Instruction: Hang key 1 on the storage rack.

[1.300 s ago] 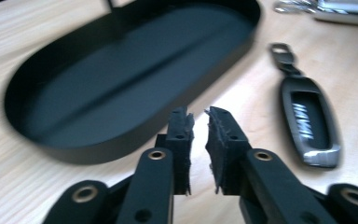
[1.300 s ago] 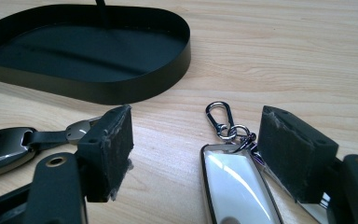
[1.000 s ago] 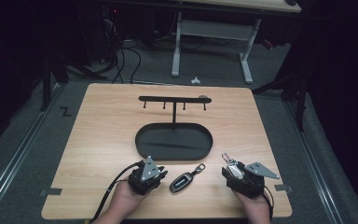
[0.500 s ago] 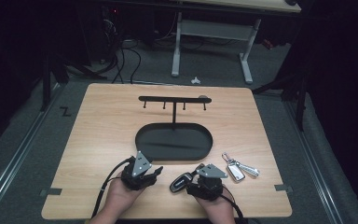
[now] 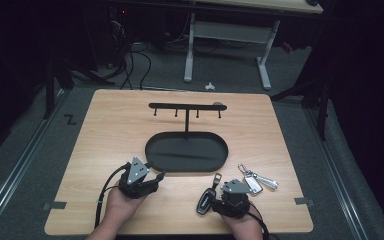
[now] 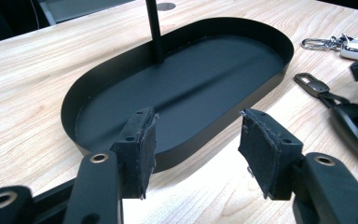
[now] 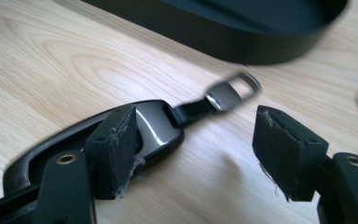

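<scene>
A black car key fob [image 5: 205,201] with a short strap and metal ring lies near the table's front edge. My right gripper [image 5: 223,194] sits just right of it. In the right gripper view its jaws [image 7: 193,140] have just been closing; the fob [image 7: 154,128] lies by the left pad, its strap runs into the gap, and no pad presses on it. My left gripper [image 5: 157,176] is at the front left of the black oval tray [image 5: 180,150]. Its jaws [image 6: 196,144] have just been opening, with only bare wood between them.
A black post rises from the tray [image 6: 191,79] to a bar with several hooks [image 5: 186,106]. A bunch of silver keys [image 5: 257,180] lies right of the fob, also seen at the far right in the left gripper view [image 6: 349,44]. The tray wall [image 7: 242,42] is just ahead of the right gripper.
My right gripper has moved left, from the key bunch over to the fob; the keys stay on the table. My left gripper has shifted left and gone from shut to open.
</scene>
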